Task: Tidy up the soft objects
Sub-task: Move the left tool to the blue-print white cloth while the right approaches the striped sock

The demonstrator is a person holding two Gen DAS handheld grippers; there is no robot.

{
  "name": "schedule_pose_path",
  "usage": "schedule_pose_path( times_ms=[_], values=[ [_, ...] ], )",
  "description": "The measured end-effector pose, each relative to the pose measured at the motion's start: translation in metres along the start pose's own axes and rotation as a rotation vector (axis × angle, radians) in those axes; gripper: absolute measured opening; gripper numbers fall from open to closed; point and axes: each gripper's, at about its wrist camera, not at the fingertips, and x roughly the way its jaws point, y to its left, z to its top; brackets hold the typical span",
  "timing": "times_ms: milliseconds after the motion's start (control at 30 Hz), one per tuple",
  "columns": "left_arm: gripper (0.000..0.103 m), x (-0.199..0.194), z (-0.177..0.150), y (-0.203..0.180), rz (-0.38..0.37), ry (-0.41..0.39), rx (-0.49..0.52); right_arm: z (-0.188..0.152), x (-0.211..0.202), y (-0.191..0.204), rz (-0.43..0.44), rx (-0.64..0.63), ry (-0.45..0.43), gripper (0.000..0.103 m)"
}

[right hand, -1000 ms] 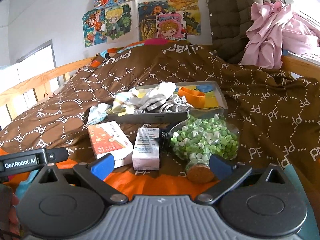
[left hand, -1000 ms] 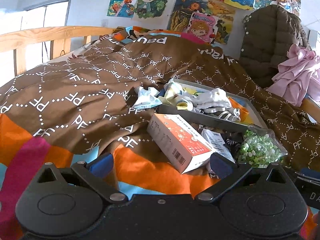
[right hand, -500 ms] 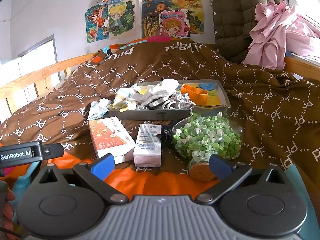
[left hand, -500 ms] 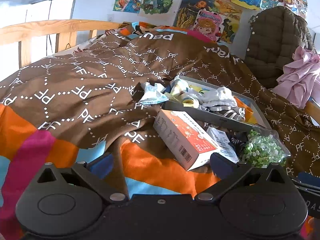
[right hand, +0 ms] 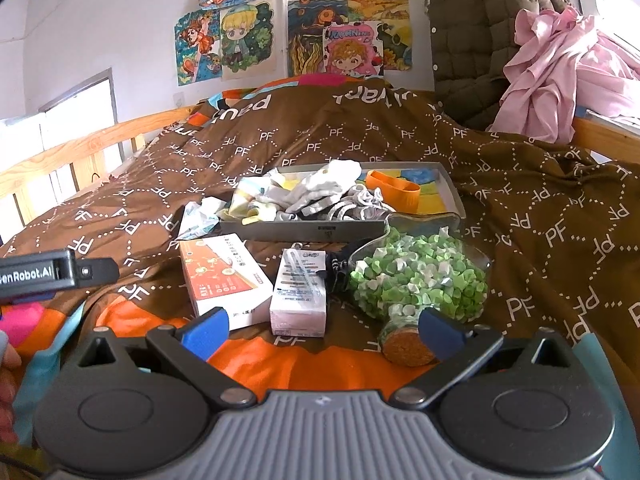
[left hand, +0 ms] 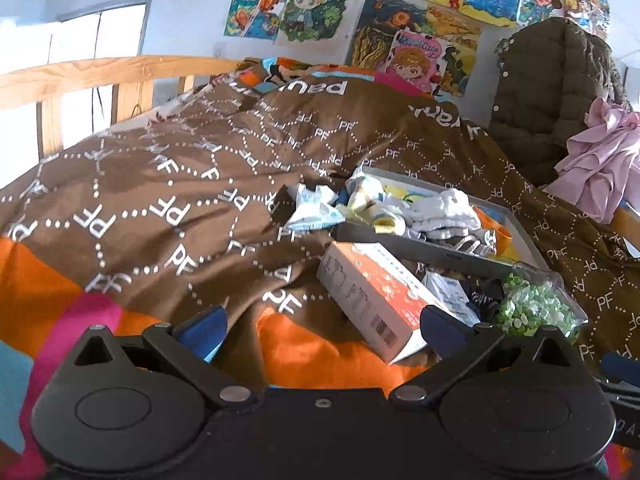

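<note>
Both claws, left claw (left hand: 322, 328) and right claw (right hand: 324, 326), hang wide open and empty over the bed; the socks (right hand: 320, 196) lie heaped in the grey tray (right hand: 344, 229). Probably the approach step: next, reach past the boxes.

Cartoon posters (right hand: 296, 36) above wooden bed (left hand: 100, 76)

White and pale yellow socks (right hand: 316, 194) sit in a messy heap in the left part of the grey tray (right hand: 450, 196), and one crumpled light-blue piece (right hand: 198, 220) lies on the bedspread just beside its left edge.
</note>
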Motion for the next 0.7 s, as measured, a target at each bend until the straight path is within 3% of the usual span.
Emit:
schedule_pose_path(
  times_ms=[300, 567, 700],
  values=[
    [0.102, 0.007, 0.011, 0.009, -0.017, -0.017, 0.026, 0.006, 0.011, 0.004, 0.011, -0.004, 0.0, 0.103],
    [0.102, 0.022, 0.033, 0.023, -0.006, -0.034, 0.087, 0.029, 0.035, 0.028, 0.059, -0.1, -0.03, 0.103],
    [0.102, 0.033, 0.044, 0.036, -0.005, -0.03, 0.126, 0.05, 0.06, 0.047, 0.112, -0.21, -0.056, 0.103]
  ],
)
